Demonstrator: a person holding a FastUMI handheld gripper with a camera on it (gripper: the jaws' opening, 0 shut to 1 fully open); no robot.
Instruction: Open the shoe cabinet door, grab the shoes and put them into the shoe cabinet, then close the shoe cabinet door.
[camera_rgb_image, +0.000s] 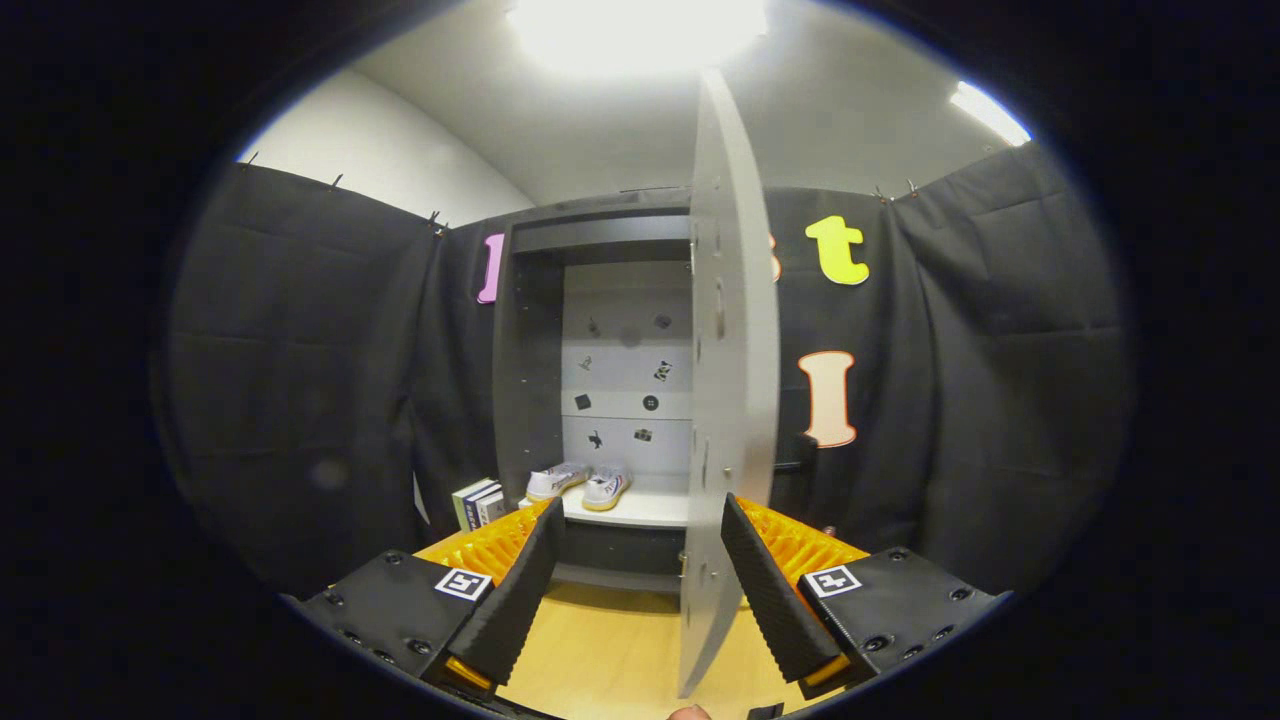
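The grey shoe cabinet (527, 350) stands ahead against the booth wall with its door (735, 380) swung open toward me, edge-on. A pair of white shoes (580, 484) sits side by side on the cabinet's lower white shelf (650, 510). My gripper (633, 580) is open and holds nothing. The door's lower edge stands between the fingers, close to the right finger (775, 600), and I cannot tell whether it touches. The shoes lie beyond the fingertips, nearer the left finger (515, 595).
Small boxes (478, 503) stand on the floor just left of the cabinet. Black cloth walls close in on both sides. A light wooden floor (610, 650) runs under the gripper up to the cabinet's base. Small dark markers dot the cabinet's back panel (625, 370).
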